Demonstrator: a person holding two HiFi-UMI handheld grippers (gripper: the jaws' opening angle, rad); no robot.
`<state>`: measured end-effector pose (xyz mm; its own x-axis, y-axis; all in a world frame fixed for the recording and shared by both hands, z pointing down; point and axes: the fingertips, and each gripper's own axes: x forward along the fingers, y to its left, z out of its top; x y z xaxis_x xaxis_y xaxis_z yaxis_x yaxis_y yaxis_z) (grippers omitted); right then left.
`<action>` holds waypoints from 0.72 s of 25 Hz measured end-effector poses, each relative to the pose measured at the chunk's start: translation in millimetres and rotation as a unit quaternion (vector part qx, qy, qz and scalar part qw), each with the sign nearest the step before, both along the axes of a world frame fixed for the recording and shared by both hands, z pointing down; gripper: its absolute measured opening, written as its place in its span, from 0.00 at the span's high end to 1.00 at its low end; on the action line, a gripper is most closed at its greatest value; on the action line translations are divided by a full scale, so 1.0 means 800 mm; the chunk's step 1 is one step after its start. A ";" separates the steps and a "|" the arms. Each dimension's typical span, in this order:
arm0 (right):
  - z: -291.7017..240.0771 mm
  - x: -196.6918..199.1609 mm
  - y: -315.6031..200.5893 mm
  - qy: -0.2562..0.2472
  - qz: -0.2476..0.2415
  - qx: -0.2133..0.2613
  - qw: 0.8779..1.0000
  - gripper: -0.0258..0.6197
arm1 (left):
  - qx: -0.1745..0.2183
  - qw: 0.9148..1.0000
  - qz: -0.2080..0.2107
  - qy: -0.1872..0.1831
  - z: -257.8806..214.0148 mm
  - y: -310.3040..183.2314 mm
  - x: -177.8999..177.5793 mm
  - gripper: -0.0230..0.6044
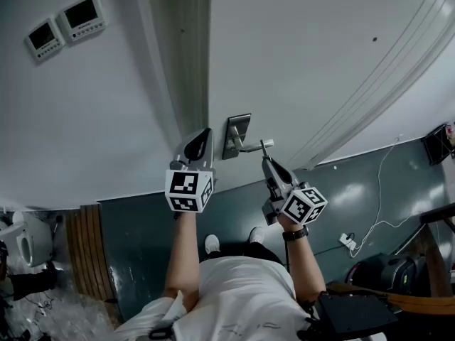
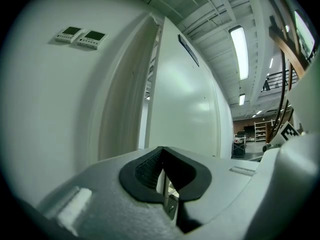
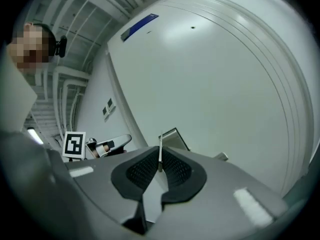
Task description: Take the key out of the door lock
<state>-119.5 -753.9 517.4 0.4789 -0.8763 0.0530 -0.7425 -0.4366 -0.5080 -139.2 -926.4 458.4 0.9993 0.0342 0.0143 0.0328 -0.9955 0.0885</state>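
Observation:
The pale door (image 1: 313,62) carries a metal lock plate (image 1: 237,135) with a lever handle (image 1: 254,147). My right gripper (image 1: 264,150) sits just right of the plate, by the lever's end, shut on a thin metal key (image 3: 160,151) whose blade stands up between the pads. The key is free of the door, and the plate (image 3: 175,138) shows beyond it. My left gripper (image 1: 202,136) is at the door's edge, left of the plate, with its jaws shut (image 2: 162,159) and nothing seen held. The keyhole itself is not visible.
Two small wall panels (image 1: 67,25) hang on the wall left of the door frame (image 1: 178,55). On the dark floor lie a white cable with a power strip (image 1: 348,241), wooden planks (image 1: 82,254) at the left and dark equipment (image 1: 384,272) at the right.

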 end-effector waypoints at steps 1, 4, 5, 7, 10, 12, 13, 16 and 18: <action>-0.012 -0.003 -0.002 0.018 -0.002 -0.004 1.000 0.91 | 0.002 1.000 0.004 -0.001 0.000 0.009 -0.003 0.96; -0.043 -0.011 -0.005 0.068 -0.012 -0.012 0.998 0.91 | 0.011 1.000 0.011 0.002 -0.006 0.040 -0.011 0.96; -0.051 -0.015 -0.005 0.081 -0.018 -0.014 0.996 0.91 | 0.014 1.000 0.010 0.003 -0.010 0.050 -0.014 0.96; -0.065 -0.023 0.001 0.103 -0.031 -0.016 0.994 0.91 | 0.021 1.000 0.000 0.007 -0.018 0.068 -0.020 0.96; -0.081 -0.033 0.028 0.125 -0.041 -0.021 0.991 0.91 | 0.020 0.999 -0.026 0.014 -0.031 0.096 -0.035 0.96; -0.093 -0.036 0.054 0.136 -0.046 -0.022 0.989 0.91 | 0.008 0.999 -0.045 0.022 -0.040 0.117 -0.048 0.96; -0.099 -0.037 0.066 0.145 -0.048 -0.024 0.988 0.91 | 0.003 0.998 -0.054 0.025 -0.044 0.128 -0.055 0.96; -0.111 -0.037 0.098 0.169 -0.052 -0.028 0.984 0.91 | 0.006 0.997 -0.070 0.025 -0.049 0.166 -0.069 0.96; -0.118 -0.039 0.109 0.172 -0.057 -0.022 0.983 0.91 | 0.017 0.997 -0.077 0.021 -0.050 0.184 -0.078 0.96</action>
<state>-151.1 -666.6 423.2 0.3746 -0.9254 -0.0565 -0.9122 -0.3570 -0.2008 -201.3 -779.5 418.2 0.9923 -0.1204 -0.0288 -0.1186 -0.9913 0.0573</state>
